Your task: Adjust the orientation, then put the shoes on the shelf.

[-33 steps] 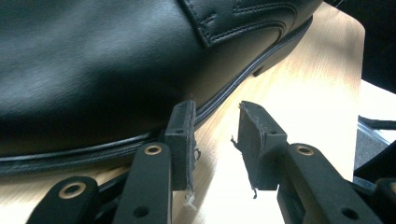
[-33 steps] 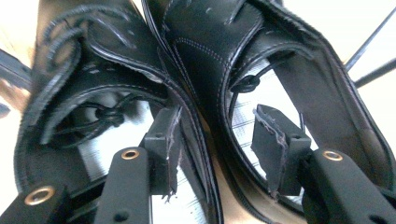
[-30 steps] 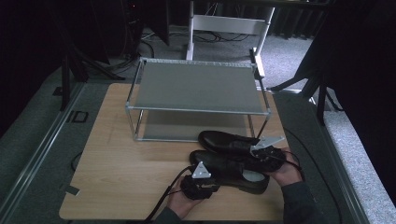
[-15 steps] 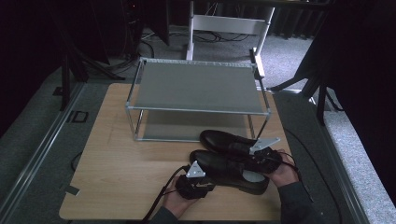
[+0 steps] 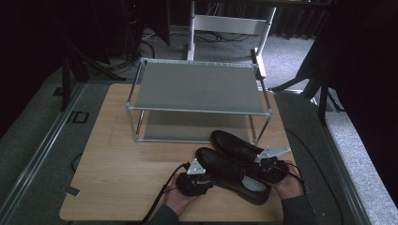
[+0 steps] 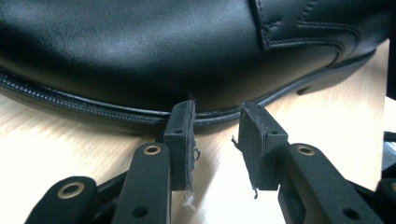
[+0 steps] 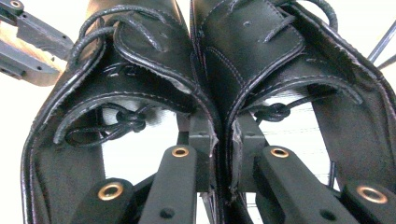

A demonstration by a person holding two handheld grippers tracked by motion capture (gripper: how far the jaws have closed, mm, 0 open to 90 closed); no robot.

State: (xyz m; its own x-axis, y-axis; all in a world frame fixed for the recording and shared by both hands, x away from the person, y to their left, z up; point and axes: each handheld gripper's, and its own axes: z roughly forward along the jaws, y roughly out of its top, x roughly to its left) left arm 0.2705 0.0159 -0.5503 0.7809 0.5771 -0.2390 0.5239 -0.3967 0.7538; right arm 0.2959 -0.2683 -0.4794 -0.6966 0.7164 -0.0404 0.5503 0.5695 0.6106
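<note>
Right claw (image 7: 219,154) just closing, now clenched on adjoining inner collars of two black shoes (image 7: 219,70), pinching pair together; left claw (image 6: 217,140) released, fingers apart, tips at sole edge of near shoe (image 5: 232,173); both shoes on wooden surface (image 5: 122,178), just in front of metal shelf rack (image 5: 197,89)

A studio-like recording space: dark curtains (image 5: 361,70), stand legs (image 5: 324,93), floor cables (image 5: 150,47), carpet (image 5: 28,131).

We've got a wooden bench (image 5: 117,187) on grey carpet (image 5: 42,136), a white frame (image 5: 230,23) past its far edge, dark surroundings.
</note>
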